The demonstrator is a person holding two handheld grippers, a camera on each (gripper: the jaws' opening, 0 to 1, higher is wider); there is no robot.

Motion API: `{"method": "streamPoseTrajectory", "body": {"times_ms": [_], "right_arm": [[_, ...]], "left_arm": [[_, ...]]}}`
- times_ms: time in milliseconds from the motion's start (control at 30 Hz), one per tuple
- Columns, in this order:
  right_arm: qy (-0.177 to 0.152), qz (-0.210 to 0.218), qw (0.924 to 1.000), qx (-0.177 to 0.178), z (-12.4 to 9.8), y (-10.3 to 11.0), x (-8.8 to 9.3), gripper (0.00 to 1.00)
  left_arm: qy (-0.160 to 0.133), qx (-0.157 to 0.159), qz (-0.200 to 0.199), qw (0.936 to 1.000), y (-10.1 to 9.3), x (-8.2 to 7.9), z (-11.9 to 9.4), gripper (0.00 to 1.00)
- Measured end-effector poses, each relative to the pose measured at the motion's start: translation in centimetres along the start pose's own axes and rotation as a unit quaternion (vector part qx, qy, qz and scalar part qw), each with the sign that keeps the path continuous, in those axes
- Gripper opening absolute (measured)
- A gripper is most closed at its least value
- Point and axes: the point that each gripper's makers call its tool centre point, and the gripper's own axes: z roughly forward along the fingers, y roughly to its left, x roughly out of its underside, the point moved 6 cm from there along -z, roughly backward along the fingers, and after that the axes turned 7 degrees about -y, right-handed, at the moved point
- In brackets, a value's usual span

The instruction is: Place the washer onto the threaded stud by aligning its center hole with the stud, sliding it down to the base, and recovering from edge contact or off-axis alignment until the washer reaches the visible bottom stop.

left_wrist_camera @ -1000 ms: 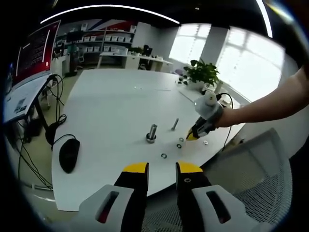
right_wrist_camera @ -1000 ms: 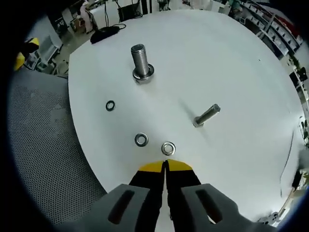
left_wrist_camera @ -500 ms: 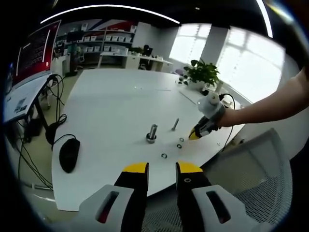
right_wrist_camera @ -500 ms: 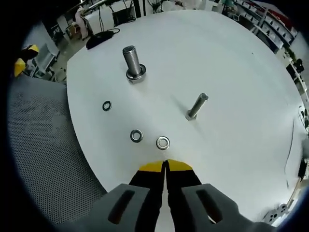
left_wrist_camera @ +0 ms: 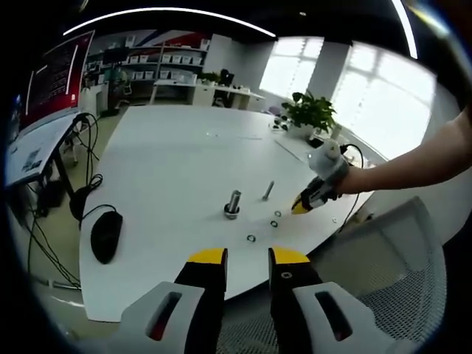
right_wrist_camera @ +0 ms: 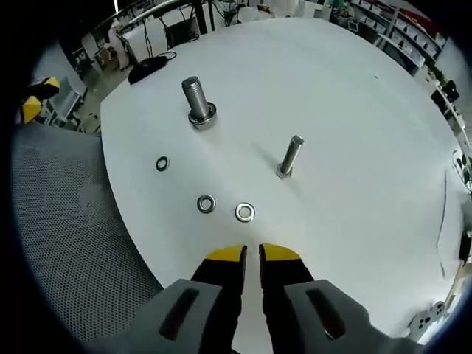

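Observation:
The big threaded stud (right_wrist_camera: 195, 98) stands upright on the white table (right_wrist_camera: 354, 96) on a wide ring-like base; it also shows in the left gripper view as the stud (left_wrist_camera: 233, 202). Three loose washers lie flat near the table edge: one (right_wrist_camera: 245, 212) just ahead of my right gripper (right_wrist_camera: 252, 254), a second (right_wrist_camera: 206, 203) beside it, a third (right_wrist_camera: 161, 164) farther left. My right gripper is a little open and holds nothing; from the left it appears as the right gripper (left_wrist_camera: 298, 209) hovering by the washers (left_wrist_camera: 273, 223). My left gripper (left_wrist_camera: 247, 258) is open, off the table's near edge.
A thinner bolt (right_wrist_camera: 289, 155) stands head-down right of the stud. A black mouse (left_wrist_camera: 105, 236) lies at the table's left. A mesh chair (right_wrist_camera: 66, 221) is below the table edge. A potted plant (left_wrist_camera: 310, 110) stands at the far side. A person's arm (left_wrist_camera: 413, 158) reaches in.
The right gripper's jaws, shut before, have parted a little, and it has drawn back from the washers. The left gripper has stayed put.

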Motion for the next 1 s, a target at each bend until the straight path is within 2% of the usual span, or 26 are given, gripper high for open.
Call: {"method": "streamPoseTrajectory", "body": {"times_ms": [333, 667, 833, 1000], "right_arm": [[0.013, 0.007, 0.9998, 0.012, -1.3, -0.6, 1.9, 0.19], [0.025, 0.003, 0.9993, 0.027, -2.7, -1.4, 4.3, 0.22], [0.038, 0.005, 0.9986, 0.036, -3.7, -2.1, 6.2, 0.24], [0.036, 0.023, 0.998, 0.047, -4.9, -2.8, 7.9, 0.25]], "left_arm": [[0.004, 0.0, 0.0, 1.0, 0.0, 0.1, 0.0, 0.21], [-0.003, -0.002, -0.002, 1.0, 0.0, 0.0, -0.1, 0.21], [-0.004, -0.003, -0.003, 1.0, 0.0, 0.0, -0.1, 0.21], [0.0, -0.002, -0.001, 1.0, -0.1, 0.0, -0.1, 0.21]]}}
